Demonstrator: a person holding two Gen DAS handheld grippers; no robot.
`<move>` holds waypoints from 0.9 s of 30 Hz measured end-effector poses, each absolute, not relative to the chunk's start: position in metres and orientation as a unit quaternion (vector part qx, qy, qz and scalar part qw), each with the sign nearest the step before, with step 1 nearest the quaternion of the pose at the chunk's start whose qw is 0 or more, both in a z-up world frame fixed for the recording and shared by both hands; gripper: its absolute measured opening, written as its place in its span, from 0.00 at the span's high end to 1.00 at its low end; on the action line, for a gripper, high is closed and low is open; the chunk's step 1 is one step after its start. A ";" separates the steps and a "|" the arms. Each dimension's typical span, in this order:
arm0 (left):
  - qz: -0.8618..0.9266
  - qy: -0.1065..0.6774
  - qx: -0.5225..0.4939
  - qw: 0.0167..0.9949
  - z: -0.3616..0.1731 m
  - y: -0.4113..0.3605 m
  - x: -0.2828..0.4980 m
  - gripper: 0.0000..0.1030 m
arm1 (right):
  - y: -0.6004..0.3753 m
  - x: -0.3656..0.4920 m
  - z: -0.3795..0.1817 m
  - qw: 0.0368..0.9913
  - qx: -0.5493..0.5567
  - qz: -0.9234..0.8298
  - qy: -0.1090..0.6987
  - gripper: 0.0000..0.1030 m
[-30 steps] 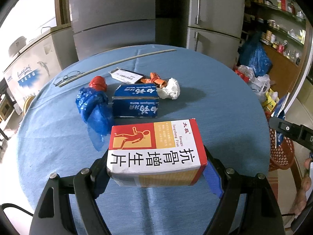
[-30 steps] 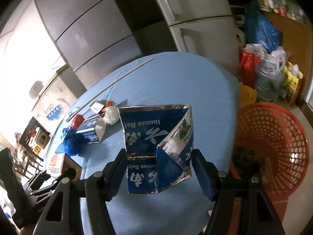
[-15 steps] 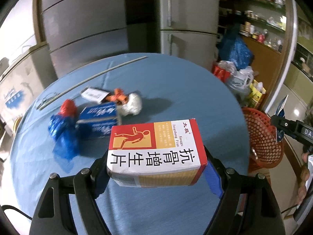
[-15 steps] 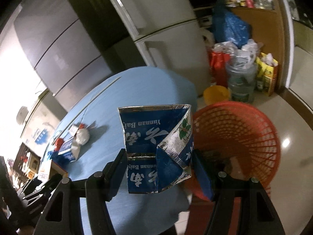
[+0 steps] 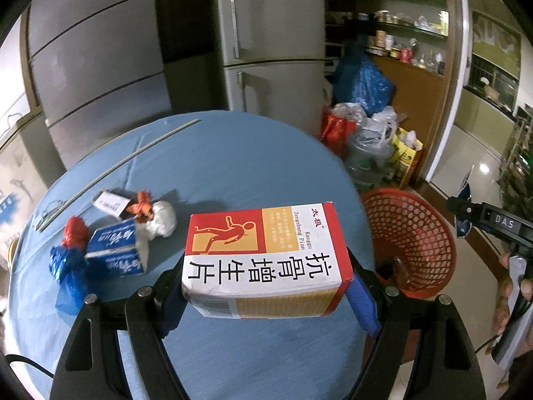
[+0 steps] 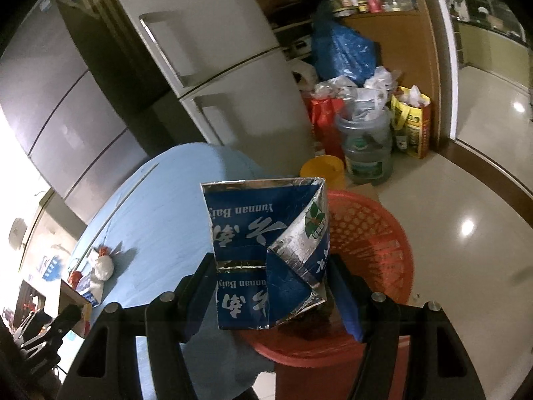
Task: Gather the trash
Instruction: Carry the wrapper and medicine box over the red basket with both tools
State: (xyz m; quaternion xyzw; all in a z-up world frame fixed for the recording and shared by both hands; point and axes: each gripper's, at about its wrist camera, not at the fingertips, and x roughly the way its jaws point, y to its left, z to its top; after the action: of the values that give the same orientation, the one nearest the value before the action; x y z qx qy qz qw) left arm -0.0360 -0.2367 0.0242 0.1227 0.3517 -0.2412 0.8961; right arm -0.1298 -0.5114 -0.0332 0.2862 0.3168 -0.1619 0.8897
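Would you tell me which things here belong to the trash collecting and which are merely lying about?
Job:
- red-and-white box
- crushed blue carton
- red basket
- blue carton and white wad on the table

Lying about:
- fridge
- water jug
- yellow bucket

A home kitchen: tall refrigerators point(image 5: 266, 43), pantry shelves point(image 5: 393, 30) of jars, a cloth-covered round table point(image 5: 253, 166).

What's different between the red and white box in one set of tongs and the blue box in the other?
The red and white box is intact and closed; the blue box is torn open, its silver lining showing. The red and white box hangs over the blue table; the blue box hangs in front of the red basket. Both are cardboard, gripped at their sides.
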 end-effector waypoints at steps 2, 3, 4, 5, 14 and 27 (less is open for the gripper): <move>-0.248 0.351 0.125 0.894 0.025 -0.244 -0.037 0.20 | -0.516 -0.130 -0.035 0.888 0.288 -0.164 0.319 0.33; -0.250 0.350 0.126 0.894 0.026 -0.247 -0.037 0.20 | -0.519 -0.130 -0.037 0.887 0.289 -0.166 0.320 0.33; -0.252 0.349 0.129 0.893 0.027 -0.250 -0.038 0.20 | -0.520 -0.130 -0.038 0.886 0.289 -0.168 0.321 0.33; -0.255 0.347 0.131 0.893 0.027 -0.254 -0.038 0.20 | -0.523 -0.130 -0.040 0.885 0.290 -0.169 0.321 0.33; -0.279 0.341 0.142 0.887 0.031 -0.287 -0.037 0.20 | -0.544 -0.128 -0.055 0.876 0.294 -0.185 0.334 0.33; -0.305 0.340 0.152 0.877 0.031 -0.326 -0.033 0.20 | -0.560 -0.105 -0.093 0.849 0.287 -0.170 0.409 0.30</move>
State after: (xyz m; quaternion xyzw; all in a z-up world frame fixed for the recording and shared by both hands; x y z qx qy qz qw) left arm -0.0329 -0.3262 0.0308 0.1521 0.3395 -0.3047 0.8768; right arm -0.1053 -0.5601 -0.0934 0.2867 0.4095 -0.1698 0.8493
